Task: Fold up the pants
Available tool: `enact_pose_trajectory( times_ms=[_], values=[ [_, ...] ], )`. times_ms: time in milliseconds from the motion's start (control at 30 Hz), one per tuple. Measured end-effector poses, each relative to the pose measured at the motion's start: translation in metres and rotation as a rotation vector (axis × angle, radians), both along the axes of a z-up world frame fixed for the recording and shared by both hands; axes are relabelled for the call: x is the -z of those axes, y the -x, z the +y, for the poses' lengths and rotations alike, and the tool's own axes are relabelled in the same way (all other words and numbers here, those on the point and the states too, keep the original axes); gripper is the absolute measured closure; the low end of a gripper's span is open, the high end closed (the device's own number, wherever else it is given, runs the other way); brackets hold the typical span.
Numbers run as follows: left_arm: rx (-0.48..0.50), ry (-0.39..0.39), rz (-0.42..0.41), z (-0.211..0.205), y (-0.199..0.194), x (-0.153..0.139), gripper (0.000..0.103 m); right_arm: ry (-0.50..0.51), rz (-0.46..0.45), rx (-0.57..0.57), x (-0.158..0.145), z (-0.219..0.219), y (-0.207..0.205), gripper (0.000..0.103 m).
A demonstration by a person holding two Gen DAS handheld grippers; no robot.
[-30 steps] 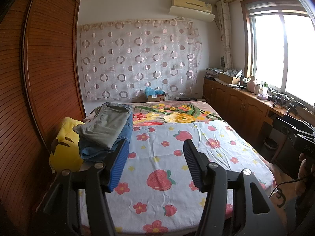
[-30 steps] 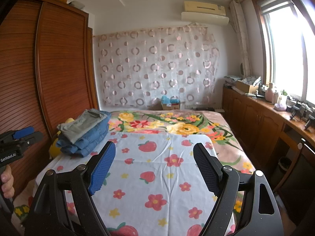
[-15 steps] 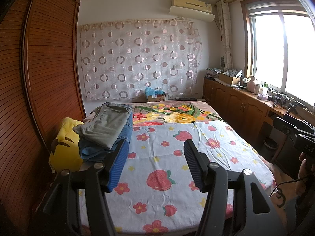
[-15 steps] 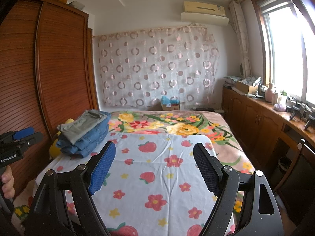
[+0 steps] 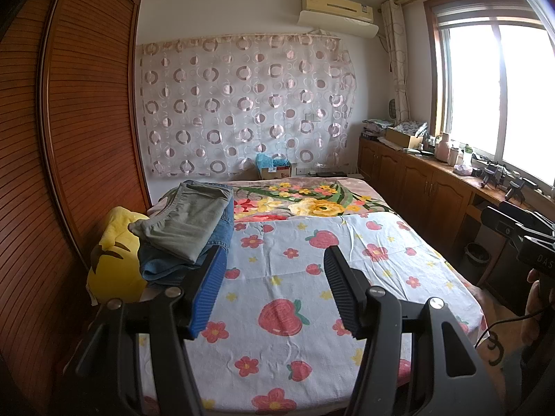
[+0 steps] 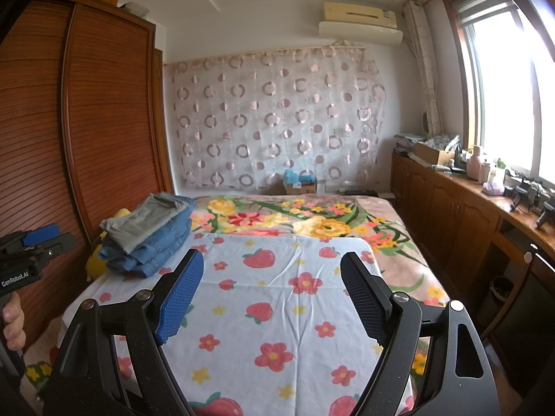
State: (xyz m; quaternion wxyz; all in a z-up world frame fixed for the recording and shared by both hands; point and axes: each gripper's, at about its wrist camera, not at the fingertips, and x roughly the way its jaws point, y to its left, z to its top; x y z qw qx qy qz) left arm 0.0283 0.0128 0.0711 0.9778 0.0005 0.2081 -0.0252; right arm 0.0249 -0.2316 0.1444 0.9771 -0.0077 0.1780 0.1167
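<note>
A stack of folded pants lies at the left side of the bed: grey-green pants [image 5: 189, 220] on top of blue jeans [image 5: 163, 267]. The stack also shows in the right wrist view, grey-green pants [image 6: 145, 222] on the jeans [image 6: 156, 246]. My left gripper [image 5: 274, 280] is open and empty, held above the near part of the strawberry sheet [image 5: 295, 277], just right of the stack. My right gripper [image 6: 272, 287] is open and empty above the sheet [image 6: 274, 305]. Each gripper shows at the edge of the other's view.
A yellow plush pillow [image 5: 111, 256] sits left of the stack against the wooden wardrobe [image 5: 69, 138]. A floral blanket [image 5: 312, 201] covers the far bed. Wooden cabinets [image 5: 426, 187] with clutter run along the right under the window. A bin [image 5: 477, 256] stands by the bed.
</note>
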Motion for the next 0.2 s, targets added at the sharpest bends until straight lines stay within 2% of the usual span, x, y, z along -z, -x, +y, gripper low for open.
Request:
enact_pose_trajectory(
  times_ms=[200],
  values=[
    [0.000,0.000,0.000,-0.0006,0.0005,-0.0001,0.044,-0.001,0.000,0.000,-0.0003,-0.0003,-0.0001,0.020]
  ],
)
